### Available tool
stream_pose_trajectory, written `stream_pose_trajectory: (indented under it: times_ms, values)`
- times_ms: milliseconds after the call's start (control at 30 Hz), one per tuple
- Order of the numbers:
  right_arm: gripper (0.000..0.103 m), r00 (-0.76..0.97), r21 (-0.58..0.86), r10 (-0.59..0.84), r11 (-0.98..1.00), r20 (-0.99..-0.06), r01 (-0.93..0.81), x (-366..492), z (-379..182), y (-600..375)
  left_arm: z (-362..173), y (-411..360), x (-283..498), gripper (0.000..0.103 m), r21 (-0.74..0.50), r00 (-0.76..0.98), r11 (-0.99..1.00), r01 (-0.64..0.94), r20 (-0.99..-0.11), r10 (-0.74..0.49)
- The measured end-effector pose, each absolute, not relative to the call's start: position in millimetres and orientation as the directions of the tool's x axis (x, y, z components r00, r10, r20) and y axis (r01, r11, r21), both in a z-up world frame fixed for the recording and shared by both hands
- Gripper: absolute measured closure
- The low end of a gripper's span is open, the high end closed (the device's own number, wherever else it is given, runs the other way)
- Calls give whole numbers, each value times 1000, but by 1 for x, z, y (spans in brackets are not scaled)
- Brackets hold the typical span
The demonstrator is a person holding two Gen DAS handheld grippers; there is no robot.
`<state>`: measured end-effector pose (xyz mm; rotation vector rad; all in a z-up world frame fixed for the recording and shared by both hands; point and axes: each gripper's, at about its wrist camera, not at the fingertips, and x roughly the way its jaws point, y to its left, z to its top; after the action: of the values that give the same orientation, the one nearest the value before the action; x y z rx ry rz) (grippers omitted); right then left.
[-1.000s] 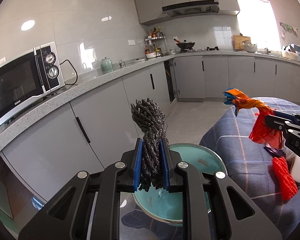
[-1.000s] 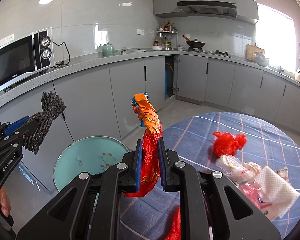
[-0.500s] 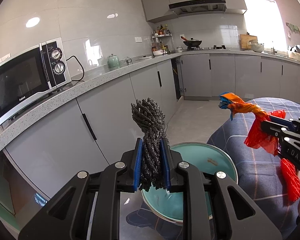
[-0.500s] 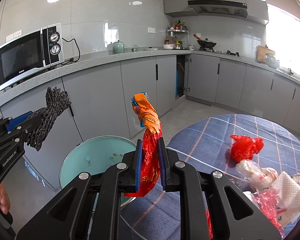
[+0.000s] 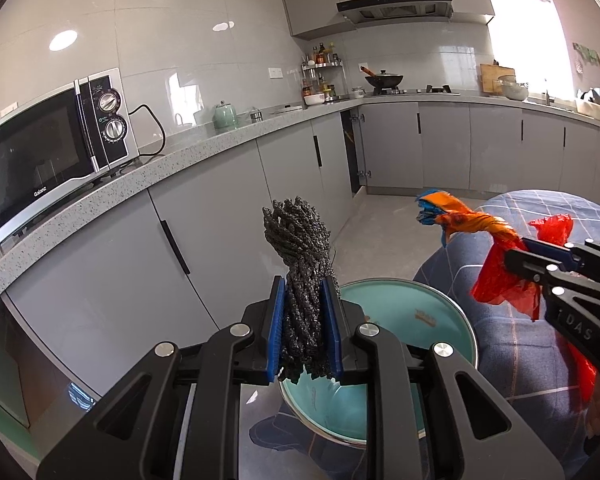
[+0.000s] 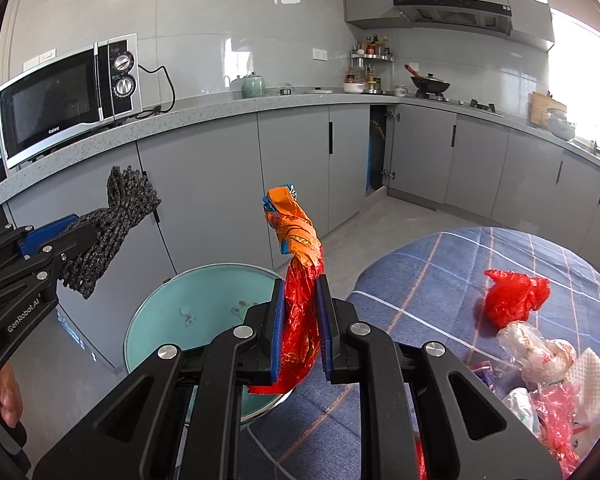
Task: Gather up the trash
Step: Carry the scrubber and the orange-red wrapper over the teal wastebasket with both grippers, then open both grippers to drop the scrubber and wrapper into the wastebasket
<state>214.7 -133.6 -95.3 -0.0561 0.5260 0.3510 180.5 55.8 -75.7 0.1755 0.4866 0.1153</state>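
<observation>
My left gripper (image 5: 303, 300) is shut on a dark grey bundle of netting (image 5: 298, 240), held above the teal bin (image 5: 440, 308). It also shows in the right wrist view (image 6: 80, 236) at the left. My right gripper (image 6: 301, 300) is shut on a twisted red and orange wrapper (image 6: 296, 240), held over the bin's (image 6: 160, 320) right rim by the table edge. In the left wrist view that wrapper (image 5: 496, 264) and gripper (image 5: 512, 256) show at the right.
A round table with a blue checked cloth (image 6: 440, 272) holds a red bag (image 6: 512, 296) and several clear and pink wrappers (image 6: 540, 364). Grey cabinets (image 5: 220, 216) and a counter with a microwave (image 5: 48, 148) run along the left.
Both grippers have risen and tilted up a little, still holding their items. The bin and table now sit lower in both views.
</observation>
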Motion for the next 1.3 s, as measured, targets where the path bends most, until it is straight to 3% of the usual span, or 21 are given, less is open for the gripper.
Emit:
stream_pose_trajectory:
  times_ms: [567,600,633,667,700,1167,1300]
  values:
    - [85,789,16,341,922,-511,-388,220,-105,-122,-80,50,180,81,196,874,979,-51,-466,139]
    - [83,789,15,343,920,-510,-391,220,-106,-121,-81,49,180,78,197,874,979,-50,-467,138]
    - [74,789,13,344,920,-509,-393,220,-107,-120,-81,48,180,61,200,873,978,-52,-466,142]
    - [69,789,14,347,918,-507,-395,220,-108,-120,-80,48,179,50,206,876,977,-58,-460,149]
    - [69,786,15,349,917,-510,-398,221,-109,-120,-80,48,179,41,212,878,975,-64,-453,156]
    - [58,803,14,304,938,-513,-346,210,-105,-138,-81,42,178,41,230,876,972,-50,-458,154]
    - [58,813,10,279,948,-511,-319,201,-98,-147,-79,35,174,34,232,880,972,-36,-454,141]
